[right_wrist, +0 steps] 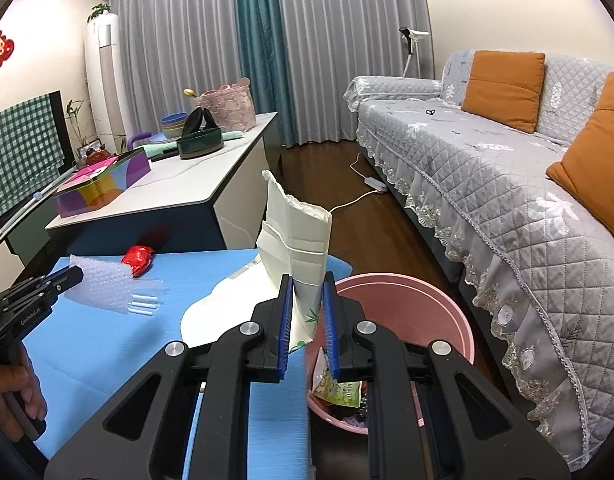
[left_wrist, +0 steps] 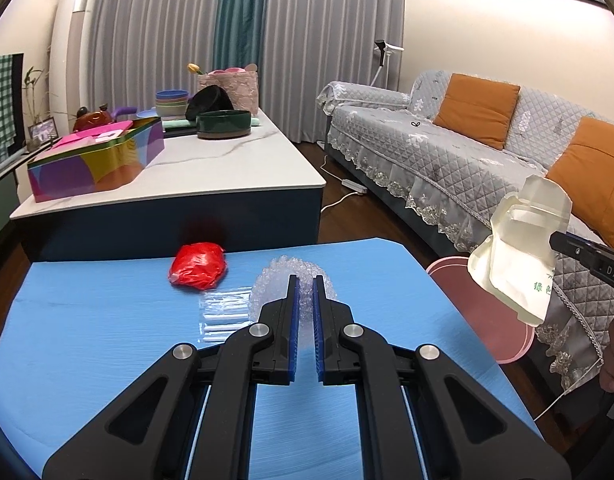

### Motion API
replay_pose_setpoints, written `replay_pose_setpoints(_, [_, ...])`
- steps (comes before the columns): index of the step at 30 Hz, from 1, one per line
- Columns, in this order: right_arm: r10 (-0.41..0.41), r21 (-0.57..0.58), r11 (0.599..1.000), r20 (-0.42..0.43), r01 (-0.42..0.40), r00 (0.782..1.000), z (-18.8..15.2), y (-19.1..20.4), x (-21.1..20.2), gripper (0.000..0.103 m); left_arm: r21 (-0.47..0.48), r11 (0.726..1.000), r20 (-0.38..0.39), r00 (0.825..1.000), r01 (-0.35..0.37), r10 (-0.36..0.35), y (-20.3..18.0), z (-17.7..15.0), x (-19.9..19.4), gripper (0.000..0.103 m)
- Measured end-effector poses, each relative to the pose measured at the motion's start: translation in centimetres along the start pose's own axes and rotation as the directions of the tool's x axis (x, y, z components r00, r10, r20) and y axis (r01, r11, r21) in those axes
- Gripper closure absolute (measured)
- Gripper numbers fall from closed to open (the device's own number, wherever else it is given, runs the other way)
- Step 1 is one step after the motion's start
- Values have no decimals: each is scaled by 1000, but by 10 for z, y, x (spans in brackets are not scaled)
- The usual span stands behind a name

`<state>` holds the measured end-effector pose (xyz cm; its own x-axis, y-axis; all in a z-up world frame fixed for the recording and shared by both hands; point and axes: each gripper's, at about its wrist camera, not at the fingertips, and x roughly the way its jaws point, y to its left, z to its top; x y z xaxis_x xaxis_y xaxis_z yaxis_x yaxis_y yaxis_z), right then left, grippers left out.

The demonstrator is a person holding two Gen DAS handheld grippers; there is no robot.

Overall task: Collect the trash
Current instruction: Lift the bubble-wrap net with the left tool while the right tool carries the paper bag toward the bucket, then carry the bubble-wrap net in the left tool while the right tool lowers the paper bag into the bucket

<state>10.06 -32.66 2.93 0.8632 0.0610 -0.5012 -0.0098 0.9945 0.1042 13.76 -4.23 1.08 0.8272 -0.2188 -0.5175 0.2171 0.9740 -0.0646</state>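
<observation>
My left gripper [left_wrist: 305, 280] is shut on a wad of clear bubble wrap [left_wrist: 281, 280] just above the blue mat [left_wrist: 107, 344]; it also shows in the right wrist view [right_wrist: 103, 284]. My right gripper [right_wrist: 309, 280] is shut on a crumpled white plastic bag [right_wrist: 297, 236] with green print, held in the air at the mat's right edge beside the pink trash bin [right_wrist: 407, 292]. The bag shows in the left wrist view [left_wrist: 519, 256]. A red crumpled wrapper [left_wrist: 197, 266] and a clear plastic sleeve [left_wrist: 223, 312] lie on the mat.
The pink bin [left_wrist: 487, 320] holds several wrappers [right_wrist: 339, 392]. A white-topped table [left_wrist: 211, 160] behind the mat carries a colourful box [left_wrist: 99, 160], bowls and a basket. A grey sofa [right_wrist: 487, 168] with orange cushions stands to the right. A power strip [right_wrist: 373, 184] lies on the floor.
</observation>
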Motion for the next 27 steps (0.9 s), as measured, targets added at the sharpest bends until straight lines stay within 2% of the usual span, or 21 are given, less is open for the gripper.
replay_pose_setpoints(15, [-47,28,998,-13,47,999,0,-23,13,88,40,999,-8,1000,20,-20,-23,3,15,97])
replay_pose_setpoints(27, [-102,73,992,-23,103,995,-1,-60,22,88,87,995,-28,998,52,-50,-54,6,33,97])
